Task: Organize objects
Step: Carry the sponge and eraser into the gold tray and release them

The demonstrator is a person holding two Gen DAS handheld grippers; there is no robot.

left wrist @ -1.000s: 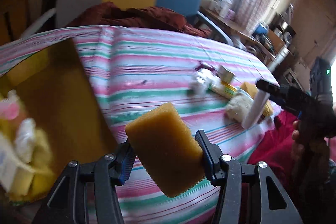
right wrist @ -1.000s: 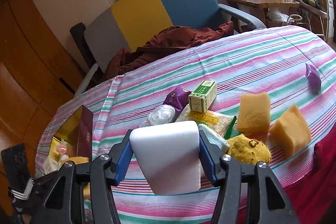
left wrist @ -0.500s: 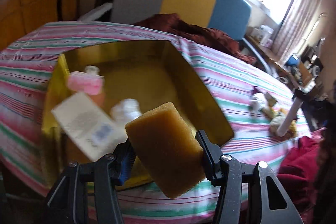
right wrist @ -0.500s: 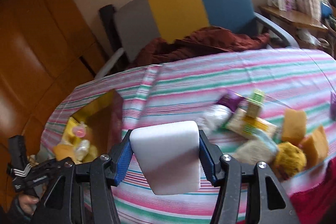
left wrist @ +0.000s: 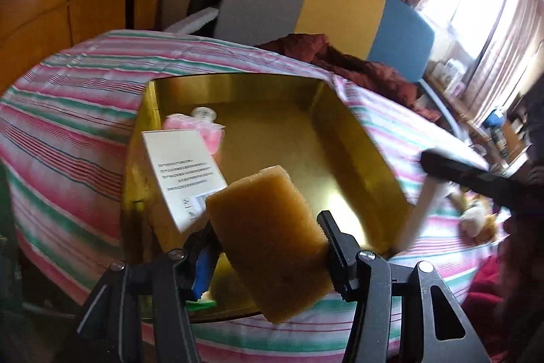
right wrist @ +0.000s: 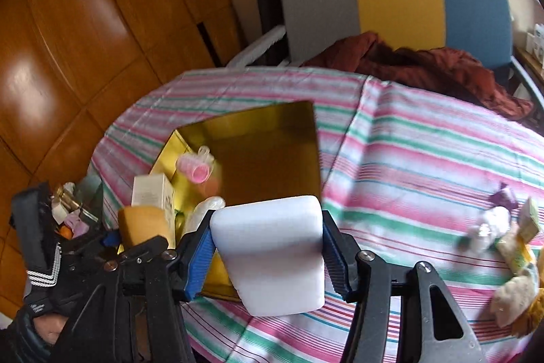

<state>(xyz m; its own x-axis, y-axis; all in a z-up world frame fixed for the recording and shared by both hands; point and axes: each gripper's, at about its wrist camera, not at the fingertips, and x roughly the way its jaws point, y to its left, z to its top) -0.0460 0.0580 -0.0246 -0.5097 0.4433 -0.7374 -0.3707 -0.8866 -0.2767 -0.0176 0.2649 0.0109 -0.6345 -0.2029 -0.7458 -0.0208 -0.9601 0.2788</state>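
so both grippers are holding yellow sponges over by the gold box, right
Not quite. Only the left gripper holds a yellow sponge. The right gripper is shut on a white sponge, as the right wrist view shows plainly. Both are indeed near the gold box, which already holds a pink curler and a white carton.

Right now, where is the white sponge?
The white sponge is clamped in the right gripper, held above the gold box's near right corner; in the left wrist view it shows edge-on at that corner.
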